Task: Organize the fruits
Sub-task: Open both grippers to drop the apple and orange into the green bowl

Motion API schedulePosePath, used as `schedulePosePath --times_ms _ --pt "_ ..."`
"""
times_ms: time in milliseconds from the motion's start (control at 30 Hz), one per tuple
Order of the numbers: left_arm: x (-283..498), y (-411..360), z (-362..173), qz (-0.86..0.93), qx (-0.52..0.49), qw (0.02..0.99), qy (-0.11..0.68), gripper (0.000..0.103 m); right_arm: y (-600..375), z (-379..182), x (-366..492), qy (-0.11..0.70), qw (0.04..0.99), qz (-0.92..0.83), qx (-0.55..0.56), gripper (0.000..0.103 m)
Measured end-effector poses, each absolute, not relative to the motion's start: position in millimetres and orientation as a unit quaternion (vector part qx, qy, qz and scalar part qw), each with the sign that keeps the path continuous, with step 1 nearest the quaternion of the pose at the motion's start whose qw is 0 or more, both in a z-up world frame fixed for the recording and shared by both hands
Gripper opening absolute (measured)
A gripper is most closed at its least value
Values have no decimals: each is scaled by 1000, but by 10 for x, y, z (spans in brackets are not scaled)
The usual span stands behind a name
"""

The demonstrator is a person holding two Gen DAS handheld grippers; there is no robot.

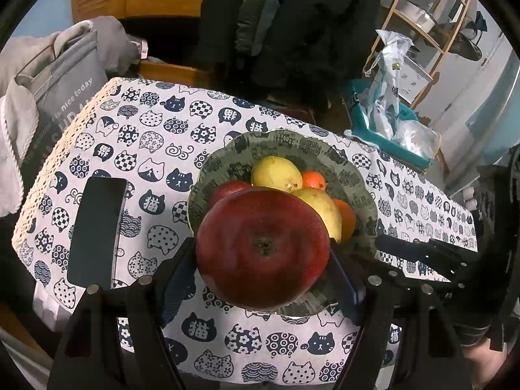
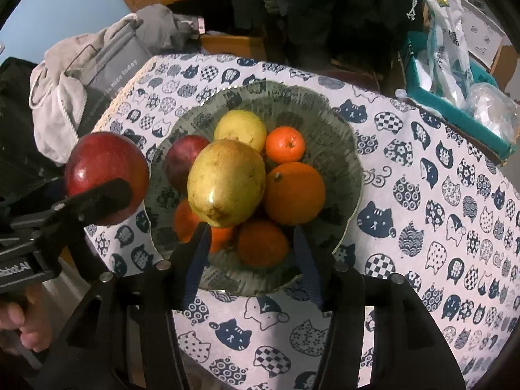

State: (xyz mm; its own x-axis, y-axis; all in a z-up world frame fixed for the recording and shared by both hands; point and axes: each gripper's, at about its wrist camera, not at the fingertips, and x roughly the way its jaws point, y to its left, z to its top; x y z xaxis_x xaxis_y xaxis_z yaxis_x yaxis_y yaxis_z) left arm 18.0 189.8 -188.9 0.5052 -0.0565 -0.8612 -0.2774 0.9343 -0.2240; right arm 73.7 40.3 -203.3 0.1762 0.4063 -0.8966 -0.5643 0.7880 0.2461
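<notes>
My left gripper [image 1: 263, 253] is shut on a big red apple [image 1: 261, 248], held above the near rim of a grey-green patterned bowl [image 1: 286, 144]. The same apple [image 2: 105, 175] and left gripper [image 2: 107, 195] show at the left of the right wrist view, beside the bowl [image 2: 344, 139]. The bowl holds a yellow-green pear [image 2: 226, 183], a lemon [image 2: 240, 130], a dark red apple [image 2: 182, 162] and several oranges [image 2: 294, 193]. My right gripper [image 2: 252, 235] is open and empty above the bowl's near side, just short of the pear.
A cat-print tablecloth [image 2: 438, 227] covers the table. A dark phone [image 1: 97, 232] lies left of the bowl. A grey bag and clothes [image 1: 48, 97] sit at the far left edge. A teal box with plastic bags [image 2: 455, 74] stands at the far right.
</notes>
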Motion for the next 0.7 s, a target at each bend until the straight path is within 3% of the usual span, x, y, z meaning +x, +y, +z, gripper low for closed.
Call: schedulePosePath --times_ms 700 --pt "787 1540 -1859 44 -152 856 492 78 -28 -1945 1164 543 802 246 -38 63"
